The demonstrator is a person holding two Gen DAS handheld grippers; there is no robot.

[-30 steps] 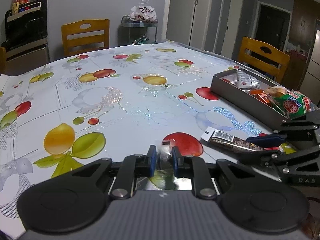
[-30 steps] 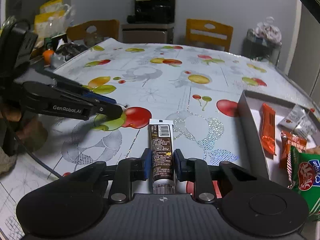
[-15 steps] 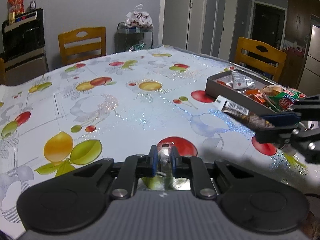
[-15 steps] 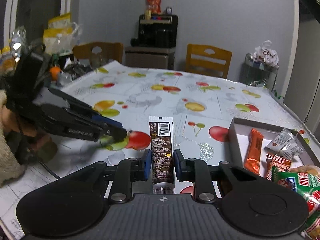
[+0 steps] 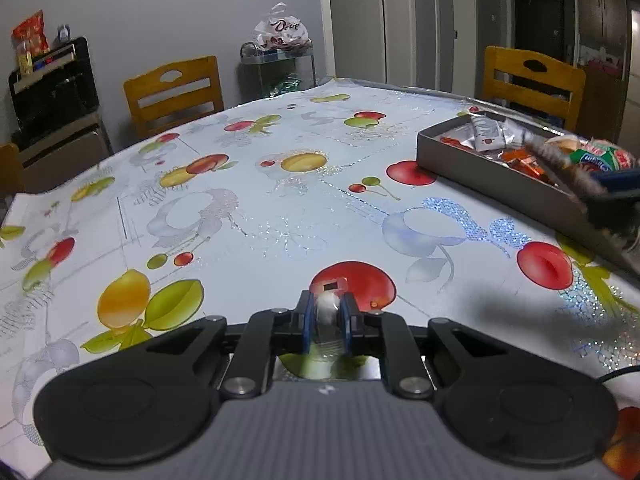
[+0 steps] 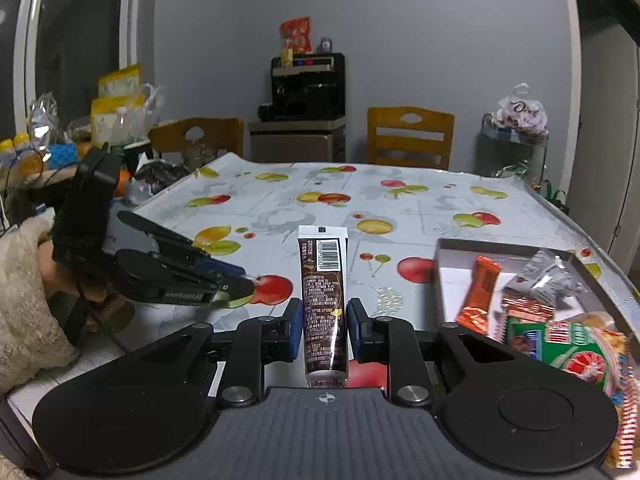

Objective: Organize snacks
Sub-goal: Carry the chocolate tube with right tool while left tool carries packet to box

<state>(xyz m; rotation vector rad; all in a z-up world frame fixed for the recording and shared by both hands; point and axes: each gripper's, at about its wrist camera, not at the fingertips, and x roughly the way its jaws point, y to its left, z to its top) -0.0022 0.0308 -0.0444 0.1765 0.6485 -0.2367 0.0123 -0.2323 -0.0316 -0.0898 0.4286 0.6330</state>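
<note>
Fruit-print tablecloth (image 5: 248, 184), dining room. Right gripper (image 6: 323, 330) clamps brown tube (image 6: 322, 300), held above the table beside grey snack box (image 6: 444, 276). Left gripper (image 5: 327, 320) pinches small clear packet (image 5: 327, 306). Step: transfer. Next, likely: carry tube over the rim, release.

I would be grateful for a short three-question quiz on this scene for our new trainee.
1. True or false: the right gripper is shut on the brown tube.
2. Which lies inside the grey box? A) orange bar B) a banana C) a mug
3. What does the left gripper hold?

Key: 1 true. 2 A. 3 a small clear packet, pinched between its blue pads; what is in it cannot be told.
</note>
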